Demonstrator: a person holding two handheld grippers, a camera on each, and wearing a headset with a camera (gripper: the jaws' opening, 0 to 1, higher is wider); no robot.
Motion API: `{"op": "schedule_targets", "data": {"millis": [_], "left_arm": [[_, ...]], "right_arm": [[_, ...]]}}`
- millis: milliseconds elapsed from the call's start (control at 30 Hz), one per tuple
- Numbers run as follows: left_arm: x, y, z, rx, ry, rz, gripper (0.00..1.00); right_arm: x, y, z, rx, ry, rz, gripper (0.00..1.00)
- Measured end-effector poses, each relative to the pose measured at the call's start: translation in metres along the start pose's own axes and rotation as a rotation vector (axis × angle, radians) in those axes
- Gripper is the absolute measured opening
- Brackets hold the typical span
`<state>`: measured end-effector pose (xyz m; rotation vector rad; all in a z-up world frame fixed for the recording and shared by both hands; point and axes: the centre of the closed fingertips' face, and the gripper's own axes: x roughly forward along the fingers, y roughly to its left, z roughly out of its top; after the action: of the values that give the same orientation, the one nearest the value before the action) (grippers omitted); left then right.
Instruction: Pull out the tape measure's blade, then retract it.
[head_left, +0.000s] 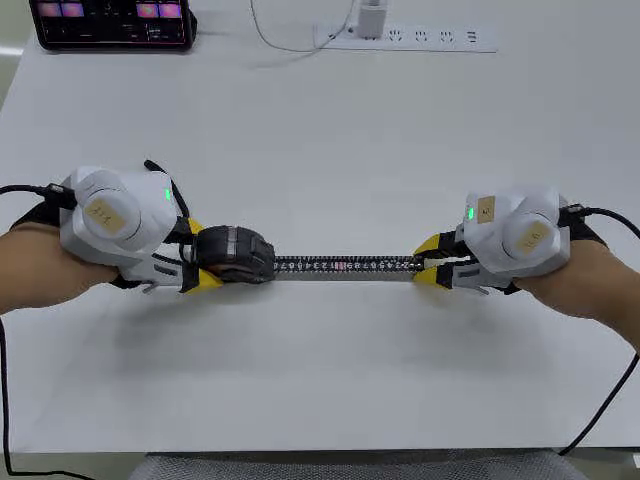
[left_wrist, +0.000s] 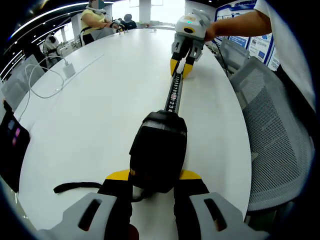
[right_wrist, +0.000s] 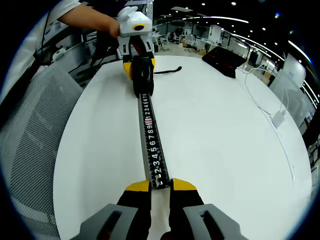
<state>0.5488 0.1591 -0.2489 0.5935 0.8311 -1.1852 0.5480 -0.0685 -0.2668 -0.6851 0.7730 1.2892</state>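
Note:
A black tape measure case (head_left: 236, 254) lies on the white table, held by my left gripper (head_left: 200, 264), which is shut on it (left_wrist: 158, 150). Its dark blade (head_left: 345, 265) with white numbers runs out to the right along the table. My right gripper (head_left: 432, 262) is shut on the blade's end (right_wrist: 159, 182). In the right gripper view the blade (right_wrist: 149, 135) stretches away to the case (right_wrist: 142, 72) and the left gripper (right_wrist: 135, 65). In the left gripper view the blade (left_wrist: 174, 95) leads to the right gripper (left_wrist: 181, 67).
A dark tablet (head_left: 112, 22) lies at the far left of the table, and a white power strip (head_left: 420, 38) with a plugged charger and cable at the far edge. A mesh chair (head_left: 350, 466) stands at the near edge. A black strap (left_wrist: 75, 187) trails beside the case.

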Motion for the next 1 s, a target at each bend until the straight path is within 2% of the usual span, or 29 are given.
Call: {"op": "schedule_targets", "data": {"millis": [1000], "left_arm": [[-0.001, 0.000, 0.000, 0.001, 0.000, 0.001, 0.27]], "right_arm": [[-0.014, -0.002, -0.016, 0.009, 0.031, -0.018, 0.08]]}}
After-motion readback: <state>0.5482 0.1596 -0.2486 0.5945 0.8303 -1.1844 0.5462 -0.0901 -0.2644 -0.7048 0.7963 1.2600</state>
